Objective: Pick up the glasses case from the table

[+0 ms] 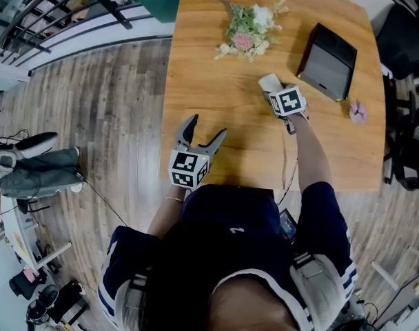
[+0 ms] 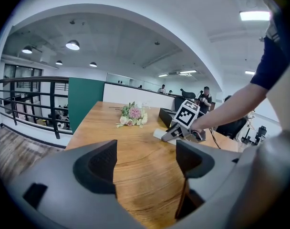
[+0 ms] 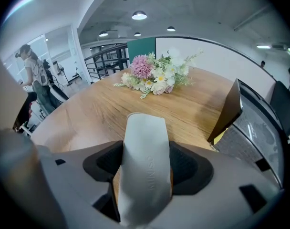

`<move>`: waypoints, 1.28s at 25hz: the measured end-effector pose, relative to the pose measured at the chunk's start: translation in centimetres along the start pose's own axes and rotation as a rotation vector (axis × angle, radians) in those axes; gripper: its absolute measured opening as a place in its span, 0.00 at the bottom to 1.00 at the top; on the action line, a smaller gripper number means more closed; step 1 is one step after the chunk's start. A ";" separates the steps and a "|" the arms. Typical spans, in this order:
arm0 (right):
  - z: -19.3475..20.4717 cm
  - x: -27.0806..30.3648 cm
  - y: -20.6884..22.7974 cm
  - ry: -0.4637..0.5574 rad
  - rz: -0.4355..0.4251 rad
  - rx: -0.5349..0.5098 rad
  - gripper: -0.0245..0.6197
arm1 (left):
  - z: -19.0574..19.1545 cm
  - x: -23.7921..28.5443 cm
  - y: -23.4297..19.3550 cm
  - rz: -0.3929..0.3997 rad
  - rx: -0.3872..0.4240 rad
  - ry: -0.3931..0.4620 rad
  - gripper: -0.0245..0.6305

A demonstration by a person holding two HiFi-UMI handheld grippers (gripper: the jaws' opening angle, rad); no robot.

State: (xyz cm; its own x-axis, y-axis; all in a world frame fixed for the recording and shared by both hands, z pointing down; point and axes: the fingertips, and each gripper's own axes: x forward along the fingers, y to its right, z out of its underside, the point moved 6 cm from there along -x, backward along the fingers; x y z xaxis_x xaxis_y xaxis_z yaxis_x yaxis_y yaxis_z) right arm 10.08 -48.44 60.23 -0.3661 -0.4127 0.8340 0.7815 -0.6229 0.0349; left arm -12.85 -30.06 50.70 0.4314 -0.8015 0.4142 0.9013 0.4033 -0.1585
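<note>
A light grey glasses case (image 3: 144, 149) lies lengthwise between the jaws of my right gripper (image 3: 146, 170), and both dark pads sit against its sides. From the head view the case (image 1: 269, 82) pokes out past the right gripper (image 1: 276, 92) at the middle of the wooden table (image 1: 216, 88). Seen in the left gripper view, the case (image 2: 158, 134) rests low on the tabletop under the right gripper (image 2: 176, 132). My left gripper (image 1: 207, 131) hovers at the table's near edge, jaws wide and nothing between them (image 2: 146, 163).
A bunch of pink and white flowers (image 1: 251, 23) lies at the far middle of the table. A dark open box (image 1: 326, 61) stands right of the case, close to my right gripper (image 3: 250, 123). A small pink flower (image 1: 358, 112) lies by the right edge.
</note>
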 end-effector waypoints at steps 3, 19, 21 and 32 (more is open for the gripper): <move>0.1 -0.6 -0.6 0.027 0.015 -0.051 0.52 | -0.3 -0.4 0.6 -0.008 -0.003 0.020 0.63; -1.9 -9.4 -2.8 0.300 0.112 -0.102 0.52 | 1.0 -0.9 3.8 0.065 0.014 0.040 0.63; -2.2 -11.1 -3.3 0.340 0.129 -0.119 0.52 | 0.7 -1.0 3.9 0.071 0.021 0.053 0.63; -2.0 -18.3 -6.2 0.520 0.236 -0.113 0.53 | -0.6 -1.6 3.5 0.088 0.021 0.117 0.63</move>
State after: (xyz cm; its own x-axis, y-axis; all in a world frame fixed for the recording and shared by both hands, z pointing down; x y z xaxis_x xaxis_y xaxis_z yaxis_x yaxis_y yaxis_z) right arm 10.90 -38.34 43.65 -0.4110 -0.8035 0.4307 0.8238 -0.5297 -0.2021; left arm -10.38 -27.66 48.94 0.5114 -0.8081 0.2924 0.8593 0.4822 -0.1704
